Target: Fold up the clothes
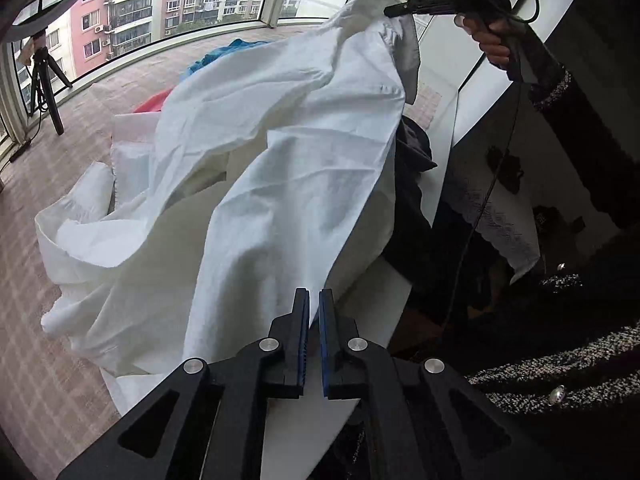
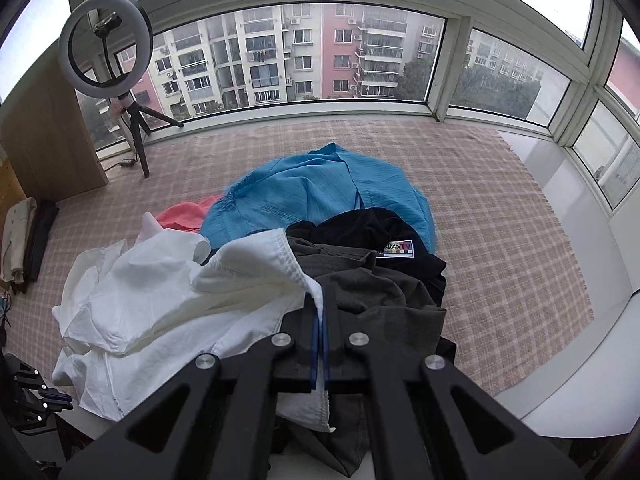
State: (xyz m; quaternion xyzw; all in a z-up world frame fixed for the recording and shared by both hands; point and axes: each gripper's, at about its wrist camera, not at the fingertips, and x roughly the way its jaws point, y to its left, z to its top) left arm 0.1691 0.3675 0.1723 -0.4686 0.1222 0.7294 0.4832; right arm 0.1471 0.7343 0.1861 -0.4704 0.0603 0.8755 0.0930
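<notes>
A pink checked mat (image 2: 500,216) covers the platform below the big window (image 2: 304,52), and the clothes lie heaped on it. The largest piece is the white garment (image 1: 280,184): it hangs in a long slope from the right tongs (image 1: 390,11), which are raised high and clamped on its hemmed edge, down to a crumpled spread on the mat. In the right wrist view that same white hem runs straight between the closed fingers. The left tongs (image 1: 314,300) sit low, just in front of the garment's lower folds, their blue pads (image 1: 325,332) close together with a narrow gap and no cloth between them.

Behind the white garment lies a blue shirt (image 2: 320,196), with a pink piece (image 2: 184,216) at its left edge. A grey garment (image 2: 372,296) and a black one with a coloured label (image 2: 372,232) lie just right of the white hem. A ring light on a tripod (image 2: 106,44) stands at the left by the window.
</notes>
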